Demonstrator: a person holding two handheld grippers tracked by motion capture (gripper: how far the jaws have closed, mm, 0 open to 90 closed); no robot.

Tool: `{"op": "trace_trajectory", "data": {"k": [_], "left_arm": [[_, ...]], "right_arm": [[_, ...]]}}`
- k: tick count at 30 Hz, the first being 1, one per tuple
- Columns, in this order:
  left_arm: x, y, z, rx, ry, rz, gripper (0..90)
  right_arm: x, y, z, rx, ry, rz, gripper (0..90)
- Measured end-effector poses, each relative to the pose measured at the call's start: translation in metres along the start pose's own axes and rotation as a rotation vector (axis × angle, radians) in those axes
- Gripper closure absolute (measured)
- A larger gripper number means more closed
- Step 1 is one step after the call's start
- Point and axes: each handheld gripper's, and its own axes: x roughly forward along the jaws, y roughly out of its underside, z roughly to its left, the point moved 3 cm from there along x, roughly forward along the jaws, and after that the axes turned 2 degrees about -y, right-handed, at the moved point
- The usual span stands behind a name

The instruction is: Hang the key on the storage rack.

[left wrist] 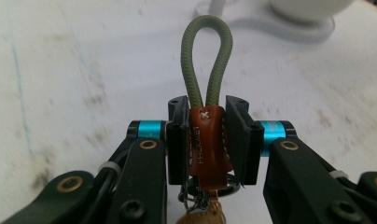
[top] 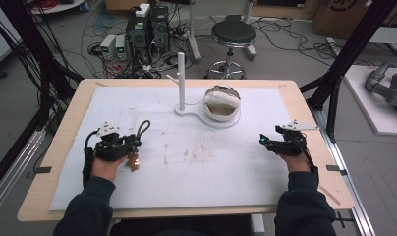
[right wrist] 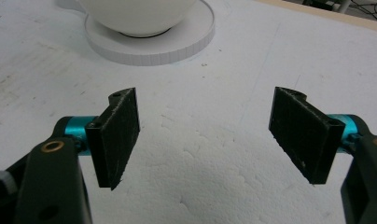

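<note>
A keychain with an olive cord loop (left wrist: 206,56) and a brown leather tab (left wrist: 209,144) is clamped in my left gripper (left wrist: 208,140), which is shut on the tab. In the high view the left gripper (top: 132,142) sits at the table's left, the cord loop (top: 144,127) pointing away and a tan charm (top: 133,162) hanging below. My right gripper (right wrist: 206,135) is open over the white mat with nothing between its jaws; in the high view the right gripper (top: 263,141) is at the right. A white stand (top: 181,81) with a post and peg rises at the back centre.
A white bowl (top: 222,104) rests on the stand's round base (right wrist: 149,49) beside the post. A white foam mat (top: 196,152) covers the wooden table (top: 69,118). A stool (top: 232,34), computers and cables are on the floor beyond.
</note>
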Motion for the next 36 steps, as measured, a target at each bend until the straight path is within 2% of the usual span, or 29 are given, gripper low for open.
{"op": "trace_trajectory", "data": {"k": [3,7,10,13,18,21,25,29,33,36], "left_arm": [[0.000,-0.014,-0.004,0.020,-0.001,-0.061,70.6],[0.005,-0.034,-0.013,0.036,0.014,-0.115,70.7],[0.008,-0.049,-0.022,0.054,0.036,-0.140,70.7],[0.011,-0.072,-0.031,0.065,0.073,-0.174,70.7],[0.017,-0.102,-0.042,0.082,0.097,-0.210,70.7],[0.024,-0.121,-0.049,0.107,0.100,-0.210,70.6],[0.035,-0.138,-0.057,0.128,0.102,-0.209,70.6],[0.047,-0.146,-0.061,0.146,0.090,-0.175,70.6],[0.060,-0.147,-0.061,0.138,0.043,-0.140,70.6],[0.069,-0.145,-0.059,0.133,0.027,-0.118,70.6]], "right_arm": [[0.000,0.000,0.000,-0.002,-0.002,-0.001,24.9],[0.000,0.000,0.000,0.000,-0.004,-0.001,24.9],[0.001,0.000,0.000,-0.002,-0.007,-0.002,24.9],[0.001,0.000,-0.001,-0.001,-0.009,-0.002,24.9],[0.001,-0.001,-0.001,-0.001,-0.012,-0.005,24.9],[0.001,-0.001,-0.001,0.001,-0.011,-0.006,24.9],[0.001,-0.001,-0.001,0.000,-0.015,-0.008,24.9],[0.001,0.000,-0.002,0.007,-0.015,-0.009,24.9],[0.001,0.000,-0.001,0.007,-0.019,-0.007,24.9],[0.001,0.000,-0.001,0.005,-0.021,-0.007,24.9]]}}
